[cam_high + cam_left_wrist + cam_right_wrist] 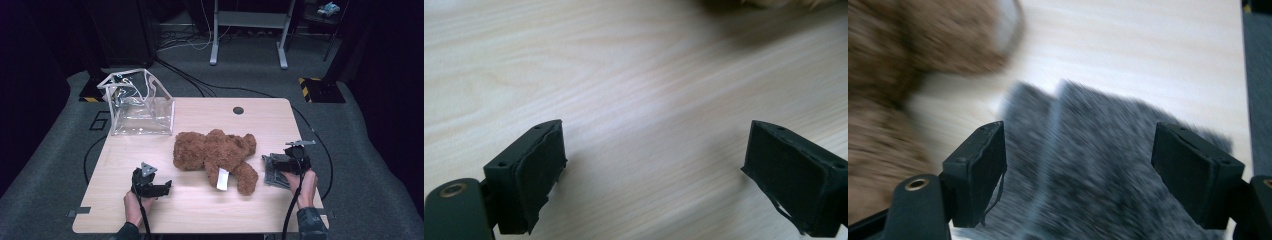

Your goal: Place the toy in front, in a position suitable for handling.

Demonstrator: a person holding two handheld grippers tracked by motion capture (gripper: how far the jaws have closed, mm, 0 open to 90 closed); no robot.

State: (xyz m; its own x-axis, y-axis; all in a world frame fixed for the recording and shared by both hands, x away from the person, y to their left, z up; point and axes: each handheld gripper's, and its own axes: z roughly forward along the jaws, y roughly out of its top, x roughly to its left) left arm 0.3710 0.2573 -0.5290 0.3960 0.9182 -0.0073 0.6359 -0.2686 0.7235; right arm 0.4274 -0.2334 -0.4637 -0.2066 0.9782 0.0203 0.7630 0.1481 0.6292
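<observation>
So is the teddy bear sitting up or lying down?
Lying down. The teddy bear is flat on the table, legs stretched sideways, its white tag showing.

Black claws [165, 187], grey triangular plates, trailing cables

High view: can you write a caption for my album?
Brown teddy lying on a wooden table, grey cloth beside it, clear bag behind, open grippers on both sides.
</observation>
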